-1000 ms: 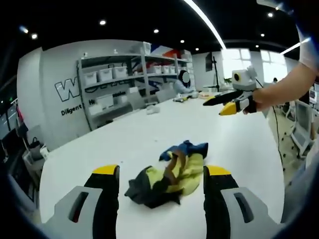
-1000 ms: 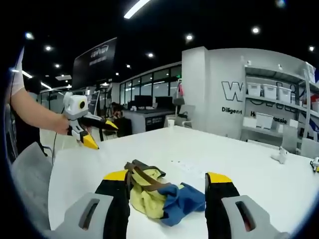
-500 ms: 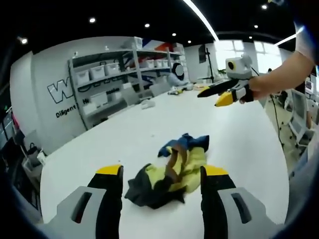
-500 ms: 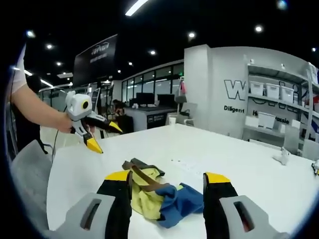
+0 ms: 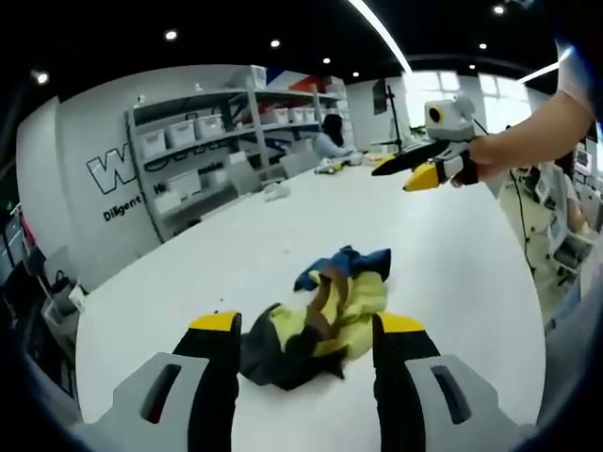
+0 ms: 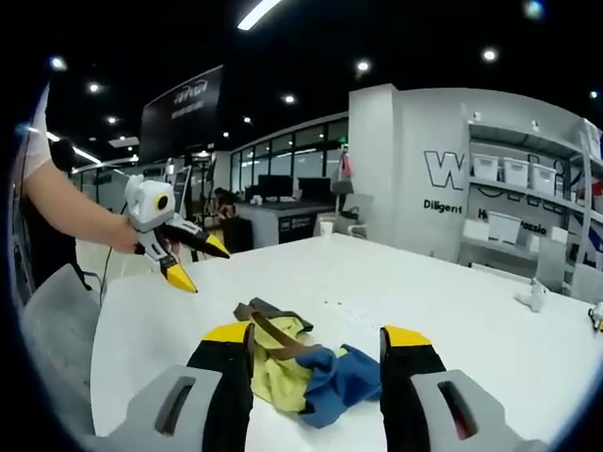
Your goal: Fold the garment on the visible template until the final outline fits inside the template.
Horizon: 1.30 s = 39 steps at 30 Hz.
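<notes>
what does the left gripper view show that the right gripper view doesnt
Left gripper view: the garment's dark crumpled end, nearest the camera, and bright windows at the back.

Right gripper view: a dark hanging sign and an office behind glass.

Both: the crumpled yellow, blue and brown garment on the white table, storage shelves, wall lettering, and the other gripper held open above the table.

White worktop [image 5: 452, 254] broad, glossy. Grey metal shelving [image 5: 203, 160] against grey wall behind it, white storage bins [image 5: 193, 129] on its shelves. Large white lettering [image 6: 450, 169] on wall, smaller dark line of text beneath. Seated person [image 5: 327, 138] at far end of worktop. Small white object [image 6: 532, 295] on worktop near shelving. Grey chair [image 6: 57, 330] beside worktop edge. Dark hanging sign [image 6: 181, 108] and glazed office partitions [image 6: 273, 184] beyond. Ceiling light strip [image 5: 382, 33], round spotlights.
</notes>
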### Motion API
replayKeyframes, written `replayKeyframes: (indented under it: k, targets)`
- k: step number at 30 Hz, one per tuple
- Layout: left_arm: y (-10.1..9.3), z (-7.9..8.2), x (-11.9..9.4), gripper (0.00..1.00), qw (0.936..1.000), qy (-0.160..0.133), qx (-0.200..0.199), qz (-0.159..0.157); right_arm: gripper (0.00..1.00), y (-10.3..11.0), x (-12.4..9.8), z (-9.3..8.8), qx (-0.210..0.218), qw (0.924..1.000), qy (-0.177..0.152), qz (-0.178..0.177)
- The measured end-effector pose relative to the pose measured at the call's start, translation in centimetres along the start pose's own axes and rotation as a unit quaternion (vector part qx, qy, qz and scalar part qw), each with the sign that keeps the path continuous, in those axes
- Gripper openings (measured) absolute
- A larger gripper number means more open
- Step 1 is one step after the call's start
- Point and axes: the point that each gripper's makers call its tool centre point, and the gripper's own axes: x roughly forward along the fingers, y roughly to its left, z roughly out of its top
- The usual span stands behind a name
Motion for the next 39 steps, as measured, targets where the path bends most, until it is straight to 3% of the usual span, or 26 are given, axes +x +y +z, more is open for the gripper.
replayKeyframes:
  k: [29,35,39]
  targets:
    - [0.4,-0.2,-0.1,0.62,0.9999,0.0,-0.014,0.003,0.48,1.0,0.0,0.0,0.003,1.0,0.002,0.001]
    - [0.1,0.0,-1.0,0.73,0.998,-0.016,-0.06,0.017,0.59,1.4,-0.1,-0.7,0.014,0.9999,0.002,-0.008]
    - [-0.1,0.4,-1.7,0.85,0.9933,-0.03,-0.106,0.033,0.74,1.5,-0.2,-1.9,0.046,0.9987,0.008,-0.019]
